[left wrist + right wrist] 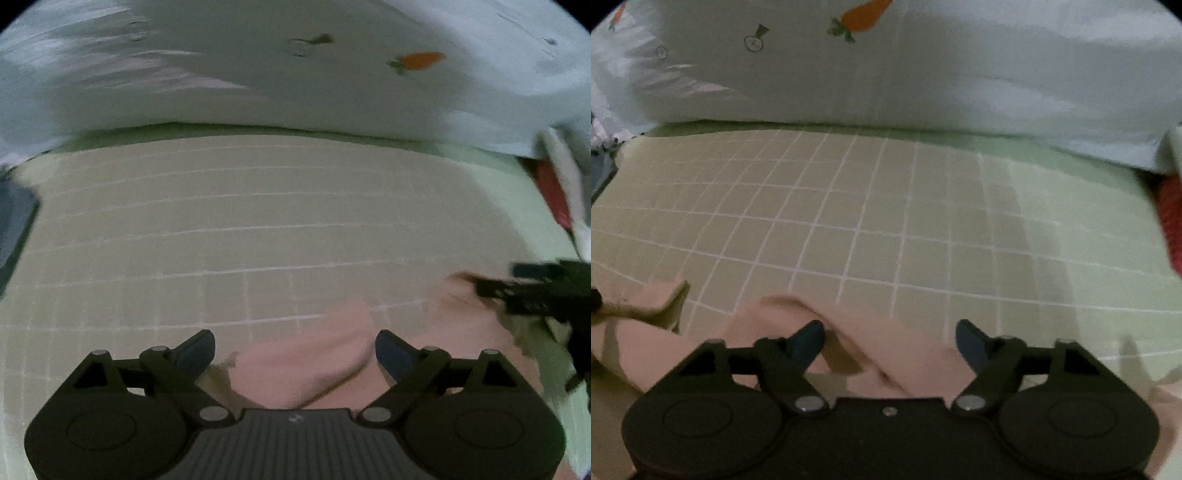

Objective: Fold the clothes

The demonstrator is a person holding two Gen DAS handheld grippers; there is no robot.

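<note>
Checked sheet (849,221) ahead bare — pillow (923,74) blocks far edge.

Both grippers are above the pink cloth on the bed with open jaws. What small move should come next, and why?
Probably lower both and close on the cloth. The left gripper and the right gripper each stand open with the crumpled pink garment under them, and neither holds anything. The garment lies bunched on the checked sheet, so it likely needs gripping and spreading flat before any fold.

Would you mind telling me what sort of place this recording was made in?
Most likely a bedroom, on a bed: a green checked sheet covers the surface, a white carrot-print pillow or quilt lies along its far edge, and a pink garment lies on the sheet.
</note>
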